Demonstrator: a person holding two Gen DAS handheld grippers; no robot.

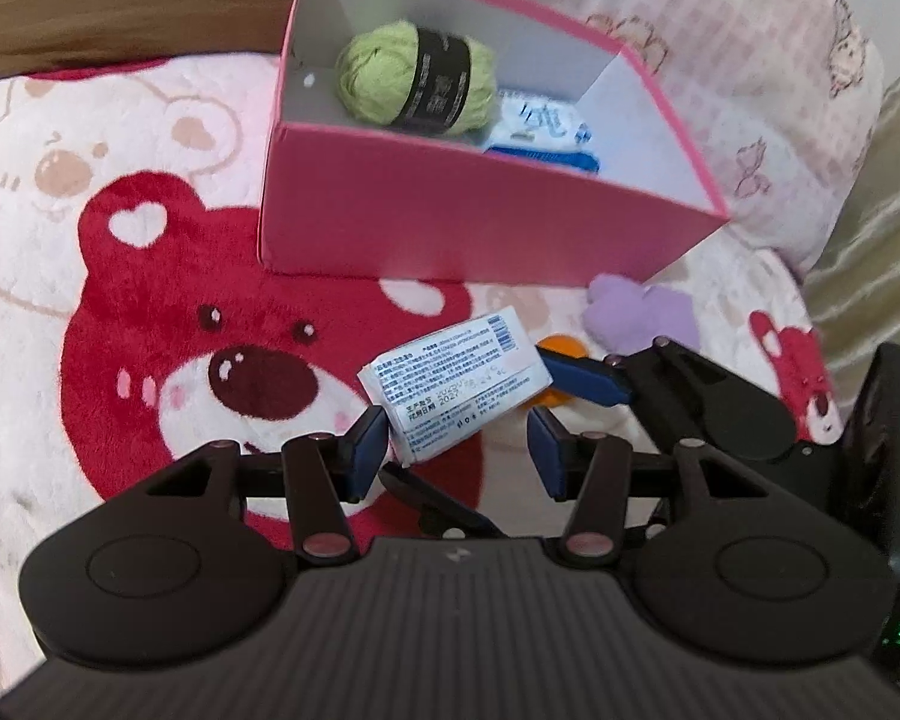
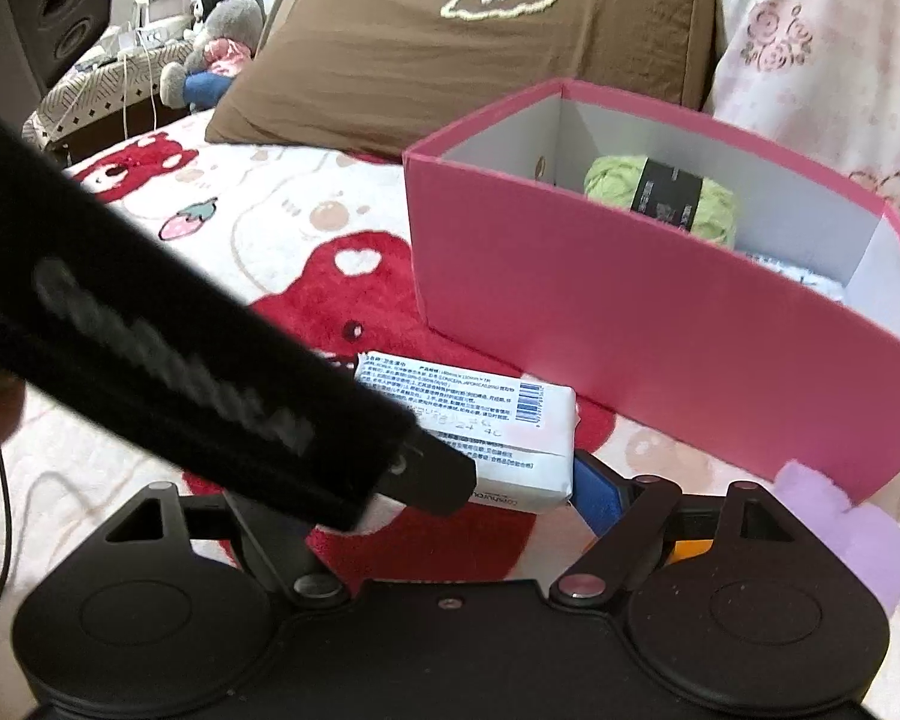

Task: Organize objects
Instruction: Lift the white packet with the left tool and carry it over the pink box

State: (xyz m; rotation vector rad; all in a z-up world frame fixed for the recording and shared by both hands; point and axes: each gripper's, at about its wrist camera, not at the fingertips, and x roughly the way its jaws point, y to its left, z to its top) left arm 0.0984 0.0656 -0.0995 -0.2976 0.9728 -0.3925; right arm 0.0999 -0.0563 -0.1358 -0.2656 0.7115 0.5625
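I am seeing the white printed packet [image 1: 453, 387] lying in front of the pink box [image 1: 450, 222], long axis slanting toward it. Left gripper [image 1: 457, 450] spread; right gripper [image 2: 498, 489] pinching the packet.

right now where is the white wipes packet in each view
Left wrist view: the white wipes packet sits at lower centre, just ahead of the left hand-held gripper, printed label up, below the pink box.
Right wrist view: it lies at centre, partly hidden by a black bar crossing from the left, again in front of the pink box.
Shared landmark: the green yarn ball inside the box.
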